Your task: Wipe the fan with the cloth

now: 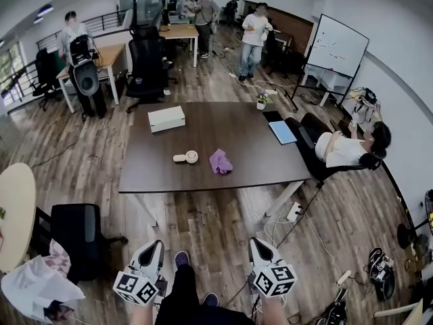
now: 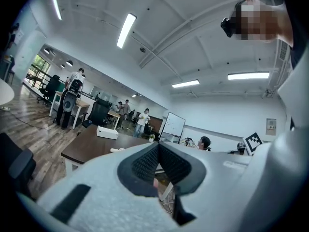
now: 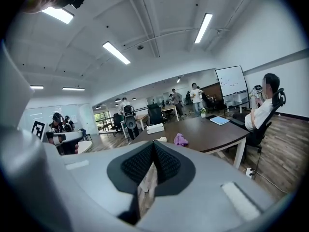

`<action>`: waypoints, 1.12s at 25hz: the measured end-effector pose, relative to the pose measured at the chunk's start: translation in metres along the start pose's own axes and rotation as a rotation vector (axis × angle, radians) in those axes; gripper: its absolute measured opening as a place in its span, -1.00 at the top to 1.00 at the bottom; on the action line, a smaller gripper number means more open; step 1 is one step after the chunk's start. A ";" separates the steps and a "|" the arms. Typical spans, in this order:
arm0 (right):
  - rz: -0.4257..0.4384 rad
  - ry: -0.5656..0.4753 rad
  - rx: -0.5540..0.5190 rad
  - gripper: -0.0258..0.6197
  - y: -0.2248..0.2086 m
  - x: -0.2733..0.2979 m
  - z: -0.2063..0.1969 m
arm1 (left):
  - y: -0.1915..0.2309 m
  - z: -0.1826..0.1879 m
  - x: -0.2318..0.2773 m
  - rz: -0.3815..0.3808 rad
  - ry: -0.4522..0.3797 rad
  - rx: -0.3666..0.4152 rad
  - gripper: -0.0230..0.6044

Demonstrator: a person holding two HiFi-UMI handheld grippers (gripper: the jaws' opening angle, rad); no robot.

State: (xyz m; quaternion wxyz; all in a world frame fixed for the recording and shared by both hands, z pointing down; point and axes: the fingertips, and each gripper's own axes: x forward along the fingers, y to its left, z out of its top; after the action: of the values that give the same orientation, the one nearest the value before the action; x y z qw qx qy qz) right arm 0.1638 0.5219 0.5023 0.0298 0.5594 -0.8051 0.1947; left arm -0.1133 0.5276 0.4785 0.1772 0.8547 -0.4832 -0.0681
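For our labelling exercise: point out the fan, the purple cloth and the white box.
fan (image 1: pixel 191 156), head view, its round head
purple cloth (image 1: pixel 220 161), head view, its crumpled middle
white box (image 1: pixel 166 118), head view, its top face

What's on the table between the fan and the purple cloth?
Nothing: in the head view, only bare tabletop separates the fan from the cloth.

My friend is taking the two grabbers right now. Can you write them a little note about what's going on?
Left gripper: jaws shut, nothing in them, held low and short of the table.
Right gripper: the same, shut and empty.
Things: the white fan lies near the table's near edge, with the purple cloth just to its right, not touching it.
Done: nothing yet; the cloth is not picked up.
Left: go to the table, grab the cloth, wipe the fan.
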 end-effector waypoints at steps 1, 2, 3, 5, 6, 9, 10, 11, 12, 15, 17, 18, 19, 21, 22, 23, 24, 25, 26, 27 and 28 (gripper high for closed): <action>0.009 -0.007 0.018 0.88 -0.001 0.007 0.002 | 0.005 0.002 0.006 -0.005 -0.004 -0.013 0.93; 0.017 -0.017 0.038 0.88 -0.002 0.014 0.005 | 0.011 0.004 0.013 -0.011 -0.007 -0.021 0.93; 0.017 -0.027 0.051 0.88 -0.004 0.022 0.008 | 0.018 0.006 0.022 -0.017 -0.010 -0.024 0.93; -0.003 -0.034 0.055 0.88 -0.012 0.037 0.017 | 0.032 0.010 0.041 -0.023 -0.009 -0.025 0.93; -0.012 -0.032 0.055 0.88 -0.015 0.044 0.021 | 0.038 0.012 0.051 -0.027 -0.006 -0.029 0.93; -0.027 -0.029 0.054 0.88 -0.021 0.065 0.031 | 0.055 0.015 0.078 -0.039 0.005 -0.035 0.93; -0.029 -0.030 0.050 0.88 -0.022 0.073 0.034 | 0.062 0.016 0.088 -0.043 0.009 -0.035 0.93; -0.029 -0.030 0.046 0.88 -0.023 0.082 0.038 | 0.068 0.016 0.097 -0.045 0.013 -0.036 0.93; -0.029 -0.029 0.041 0.88 -0.025 0.092 0.041 | 0.075 0.017 0.107 -0.048 0.014 -0.037 0.93; -0.030 -0.022 0.033 0.88 -0.028 0.122 0.049 | 0.095 0.021 0.133 -0.048 0.019 -0.047 0.93; -0.029 -0.021 0.029 0.88 -0.028 0.140 0.053 | 0.109 0.021 0.147 -0.043 0.028 -0.055 0.93; -0.029 -0.019 0.026 0.88 -0.028 0.149 0.055 | 0.116 0.020 0.153 -0.038 0.034 -0.054 0.93; -0.028 -0.014 0.023 0.88 -0.029 0.157 0.057 | 0.123 0.019 0.159 -0.031 0.041 -0.049 0.93; -0.025 0.002 0.016 0.88 -0.031 0.173 0.060 | 0.134 0.019 0.171 -0.023 0.054 -0.037 0.93; -0.023 0.010 0.013 0.88 -0.032 0.181 0.062 | 0.139 0.021 0.177 -0.026 0.055 -0.040 0.93; -0.024 0.014 0.013 0.88 -0.033 0.190 0.063 | 0.145 0.024 0.184 -0.030 0.054 -0.046 0.93; -0.026 0.017 0.015 0.88 -0.034 0.200 0.064 | 0.153 0.028 0.192 -0.032 0.053 -0.047 0.93; -0.030 0.019 0.020 0.88 -0.035 0.210 0.065 | 0.160 0.032 0.199 -0.034 0.053 -0.045 0.93; -0.036 0.019 0.025 0.88 -0.035 0.219 0.066 | 0.167 0.036 0.206 -0.037 0.054 -0.041 0.93; -0.043 0.016 0.031 0.88 -0.036 0.229 0.067 | 0.174 0.041 0.213 -0.043 0.055 -0.035 0.93; -0.053 0.010 0.035 0.88 -0.036 0.237 0.069 | 0.180 0.045 0.220 -0.052 0.056 -0.026 0.93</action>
State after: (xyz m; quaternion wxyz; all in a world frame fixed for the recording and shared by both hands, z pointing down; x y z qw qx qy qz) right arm 0.1202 0.2759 0.5117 0.0290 0.5802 -0.7862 0.2108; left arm -0.1559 0.2453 0.5148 0.2000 0.8662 -0.4546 -0.0551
